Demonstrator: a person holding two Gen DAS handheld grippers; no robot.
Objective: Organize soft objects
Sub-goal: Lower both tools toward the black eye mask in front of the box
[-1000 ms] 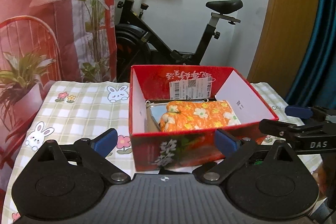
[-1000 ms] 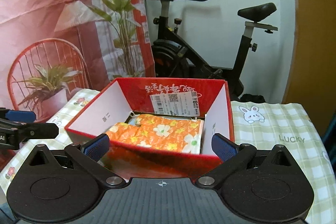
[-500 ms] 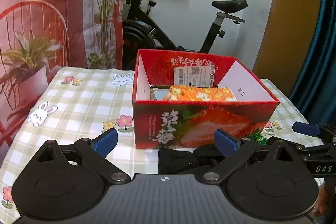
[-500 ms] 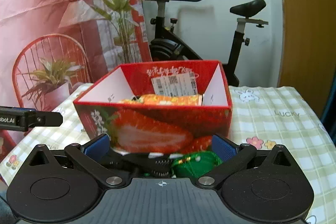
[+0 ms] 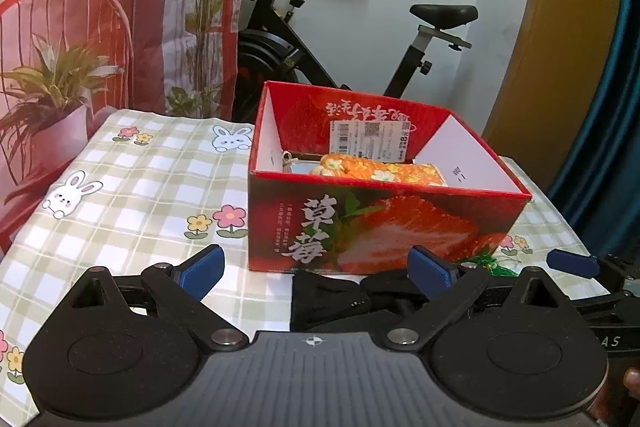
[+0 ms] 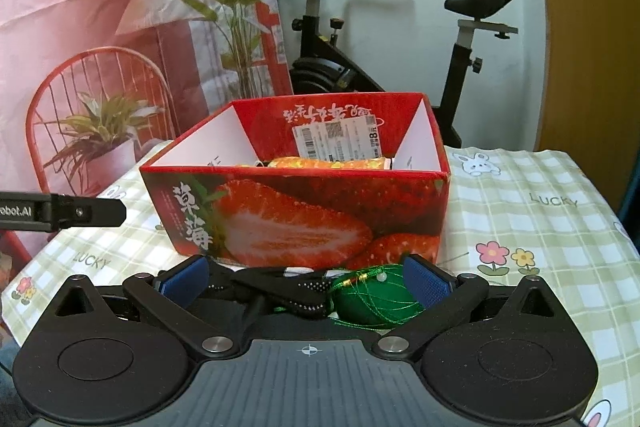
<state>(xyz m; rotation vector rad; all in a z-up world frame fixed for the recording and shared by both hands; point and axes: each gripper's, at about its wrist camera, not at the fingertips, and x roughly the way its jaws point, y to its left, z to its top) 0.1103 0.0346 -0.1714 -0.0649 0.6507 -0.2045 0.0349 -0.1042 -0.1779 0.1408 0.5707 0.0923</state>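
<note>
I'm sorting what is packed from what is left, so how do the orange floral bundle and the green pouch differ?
The orange floral bundle lies inside the strawberry box; the green pouch sits outside on the tablecloth, just before the box's front wall. The bundle is orange with a flower print; the pouch is plain green, wound with thin green cord. The bundle looks long, the pouch rounded. Neither is gripped.

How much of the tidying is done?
Partly done. The orange floral cloth already lies in the strawberry box. Both grippers, left and right, are open and hold nothing. Left: the black item and green pouch in front of the box.
</note>
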